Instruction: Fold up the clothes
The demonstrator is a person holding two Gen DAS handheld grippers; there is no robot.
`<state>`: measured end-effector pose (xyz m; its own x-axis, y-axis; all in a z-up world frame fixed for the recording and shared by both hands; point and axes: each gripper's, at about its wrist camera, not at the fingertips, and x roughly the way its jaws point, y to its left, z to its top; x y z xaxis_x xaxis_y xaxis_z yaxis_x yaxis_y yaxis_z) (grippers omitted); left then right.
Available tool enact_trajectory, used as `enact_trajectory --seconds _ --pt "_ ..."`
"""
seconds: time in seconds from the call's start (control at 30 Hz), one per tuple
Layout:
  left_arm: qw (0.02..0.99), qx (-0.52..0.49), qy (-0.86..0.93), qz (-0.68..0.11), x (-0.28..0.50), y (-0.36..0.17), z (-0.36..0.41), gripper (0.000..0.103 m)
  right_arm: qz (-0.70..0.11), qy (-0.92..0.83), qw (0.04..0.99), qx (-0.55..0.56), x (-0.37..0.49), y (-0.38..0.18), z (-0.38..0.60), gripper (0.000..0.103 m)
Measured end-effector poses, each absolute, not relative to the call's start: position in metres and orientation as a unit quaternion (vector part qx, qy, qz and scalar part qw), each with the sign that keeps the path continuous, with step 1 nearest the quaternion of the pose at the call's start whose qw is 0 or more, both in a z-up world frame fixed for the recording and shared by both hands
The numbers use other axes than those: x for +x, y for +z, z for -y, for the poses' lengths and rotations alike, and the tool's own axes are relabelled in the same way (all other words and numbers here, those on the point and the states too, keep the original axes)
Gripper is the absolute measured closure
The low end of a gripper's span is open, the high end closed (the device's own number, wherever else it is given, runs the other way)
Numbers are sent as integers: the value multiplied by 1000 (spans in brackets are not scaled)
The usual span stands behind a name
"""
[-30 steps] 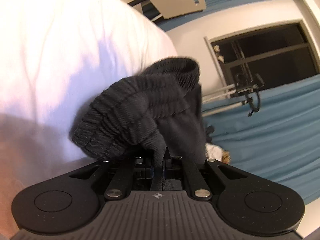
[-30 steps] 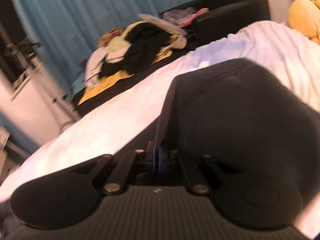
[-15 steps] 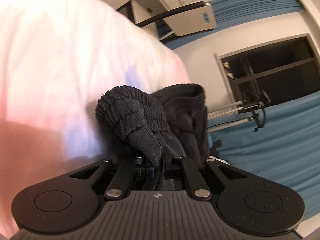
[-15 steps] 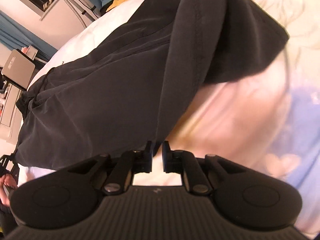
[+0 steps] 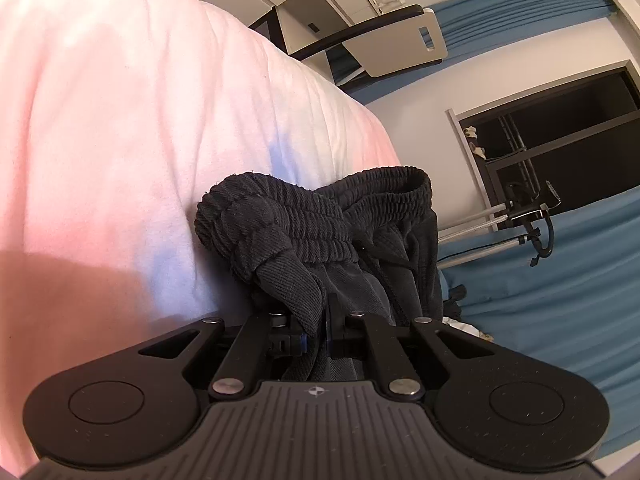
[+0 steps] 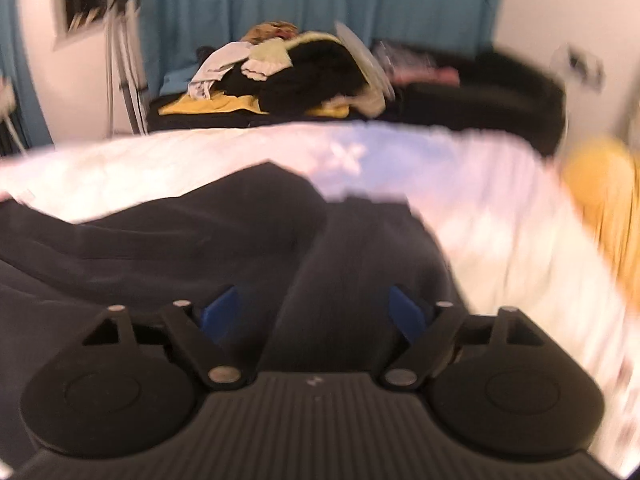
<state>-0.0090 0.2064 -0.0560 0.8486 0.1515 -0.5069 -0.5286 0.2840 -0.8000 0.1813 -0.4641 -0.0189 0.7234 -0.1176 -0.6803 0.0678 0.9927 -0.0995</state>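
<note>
white bedding point(image 5: 120, 140) beneath dark shorts point(image 5: 320, 224), left gripper point(image 5: 316, 328) clamped, right gripper point(image 6: 316, 312) apart

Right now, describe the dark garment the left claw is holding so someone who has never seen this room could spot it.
Start at the white bedspread that covers the bed. At its edge, in front of the blue curtain, lies a pair of dark grey sweatpants, pinched in the left claw. Its gathered elastic waistband and drawcord set it apart from the pale bedding.

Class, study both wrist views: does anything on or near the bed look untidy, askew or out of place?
Yes. The dark trousers are bunched at the elasticated waistband in the left gripper, not flat on the bedcover. Behind the bed, a clothes pile lies heaped unfolded. The right gripper is open.
</note>
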Motion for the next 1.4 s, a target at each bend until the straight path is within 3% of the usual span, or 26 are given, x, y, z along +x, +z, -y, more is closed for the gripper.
enact_trajectory --seconds 0.13,0.2,0.27,0.3,0.37,0.47,0.63,0.73,0.93,1.03,1.2,1.4 --pt "791 -545 219 -172 -7 -55 -205 94 -380 -107 911 -122 229 -52 446 19" --pt "792 -541 220 -175 -3 -57 -206 94 -390 -137 900 -139 238 -66 455 24" --pt "793 -540 220 -178 0 -59 -208 94 -382 -162 901 -131 238 -71 467 51" --pt "792 -541 219 -179 2 -60 -209 94 -376 -161 906 -110 234 -67 474 55" --pt "789 -546 216 -181 5 -63 -212 94 -362 -158 916 -70 224 -57 486 79" --pt "783 -557 209 -181 6 -63 -218 94 -318 -155 935 -11 196 -28 504 96" --pt "786 -568 182 -163 -4 -54 -224 95 -231 -159 953 112 122 15 554 97" --pt "782 -576 173 -161 -14 -49 -230 95 -193 -190 939 211 58 13 593 97" --pt "773 -576 187 -187 -29 -52 -239 95 -290 -232 863 344 -24 -85 637 98" --pt "780 -561 195 -198 -29 -50 -235 95 -292 -240 853 361 -35 -114 636 99" --pt "784 -552 192 -210 -20 -38 -237 95 -276 -224 861 365 -3 -79 636 99" --pt "772 -570 179 -218 -12 -24 -247 95 -155 -153 915 339 36 44 611 99"
